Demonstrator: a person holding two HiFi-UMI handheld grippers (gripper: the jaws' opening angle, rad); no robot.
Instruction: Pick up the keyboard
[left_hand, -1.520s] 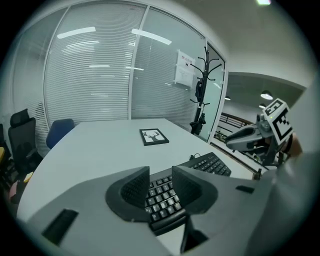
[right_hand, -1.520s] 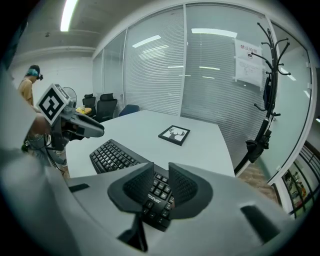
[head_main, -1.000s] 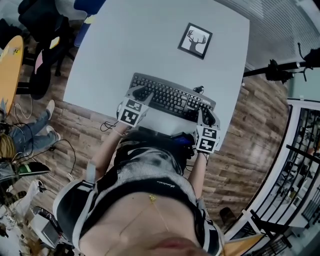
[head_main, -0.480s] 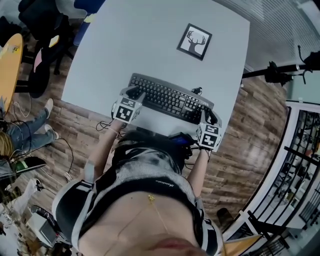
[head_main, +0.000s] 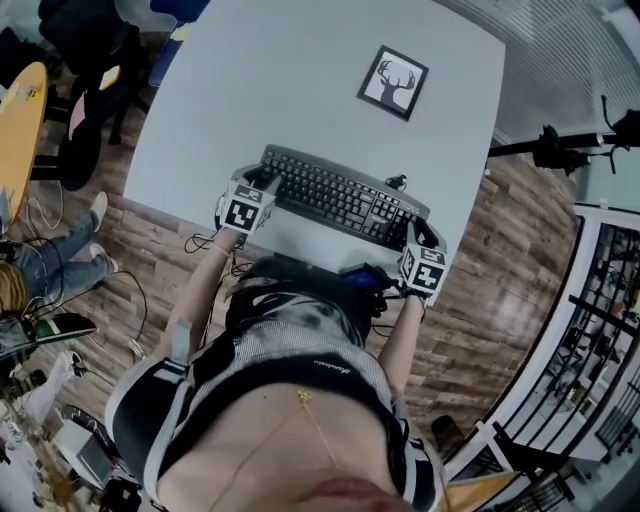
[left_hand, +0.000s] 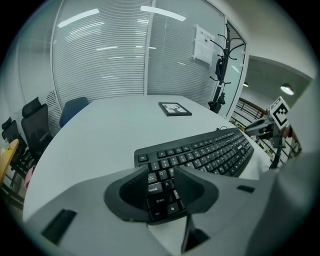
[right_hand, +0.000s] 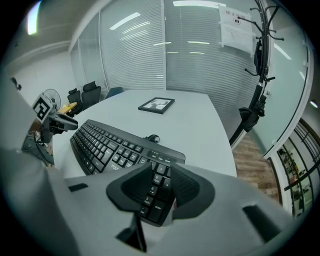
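Keyboard (head_main: 340, 195): flat on desk (head_main: 300, 70), mid-frame, unlifted. Left gripper (left_hand: 161, 175), right gripper (right_hand: 160, 175): fingers narrow, opening, keyboard's ends between, ungripped. Outstanding, seemingly: clamp, lift.

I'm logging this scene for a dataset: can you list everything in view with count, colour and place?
table: one, light grey, centre
keyboard: one, black, near edge of the table
picture: one, black frame with a deer print, far side of the table
chairs: at least three, black and blue, past the table's left side
coat stand: one, black, by the glass wall
floor: brown wood, around the table
left gripper: one, grey, jaws opening, keyboard's left end in the gap
right gripper: one, grey, jaws opening, keyboard's right end in the gap
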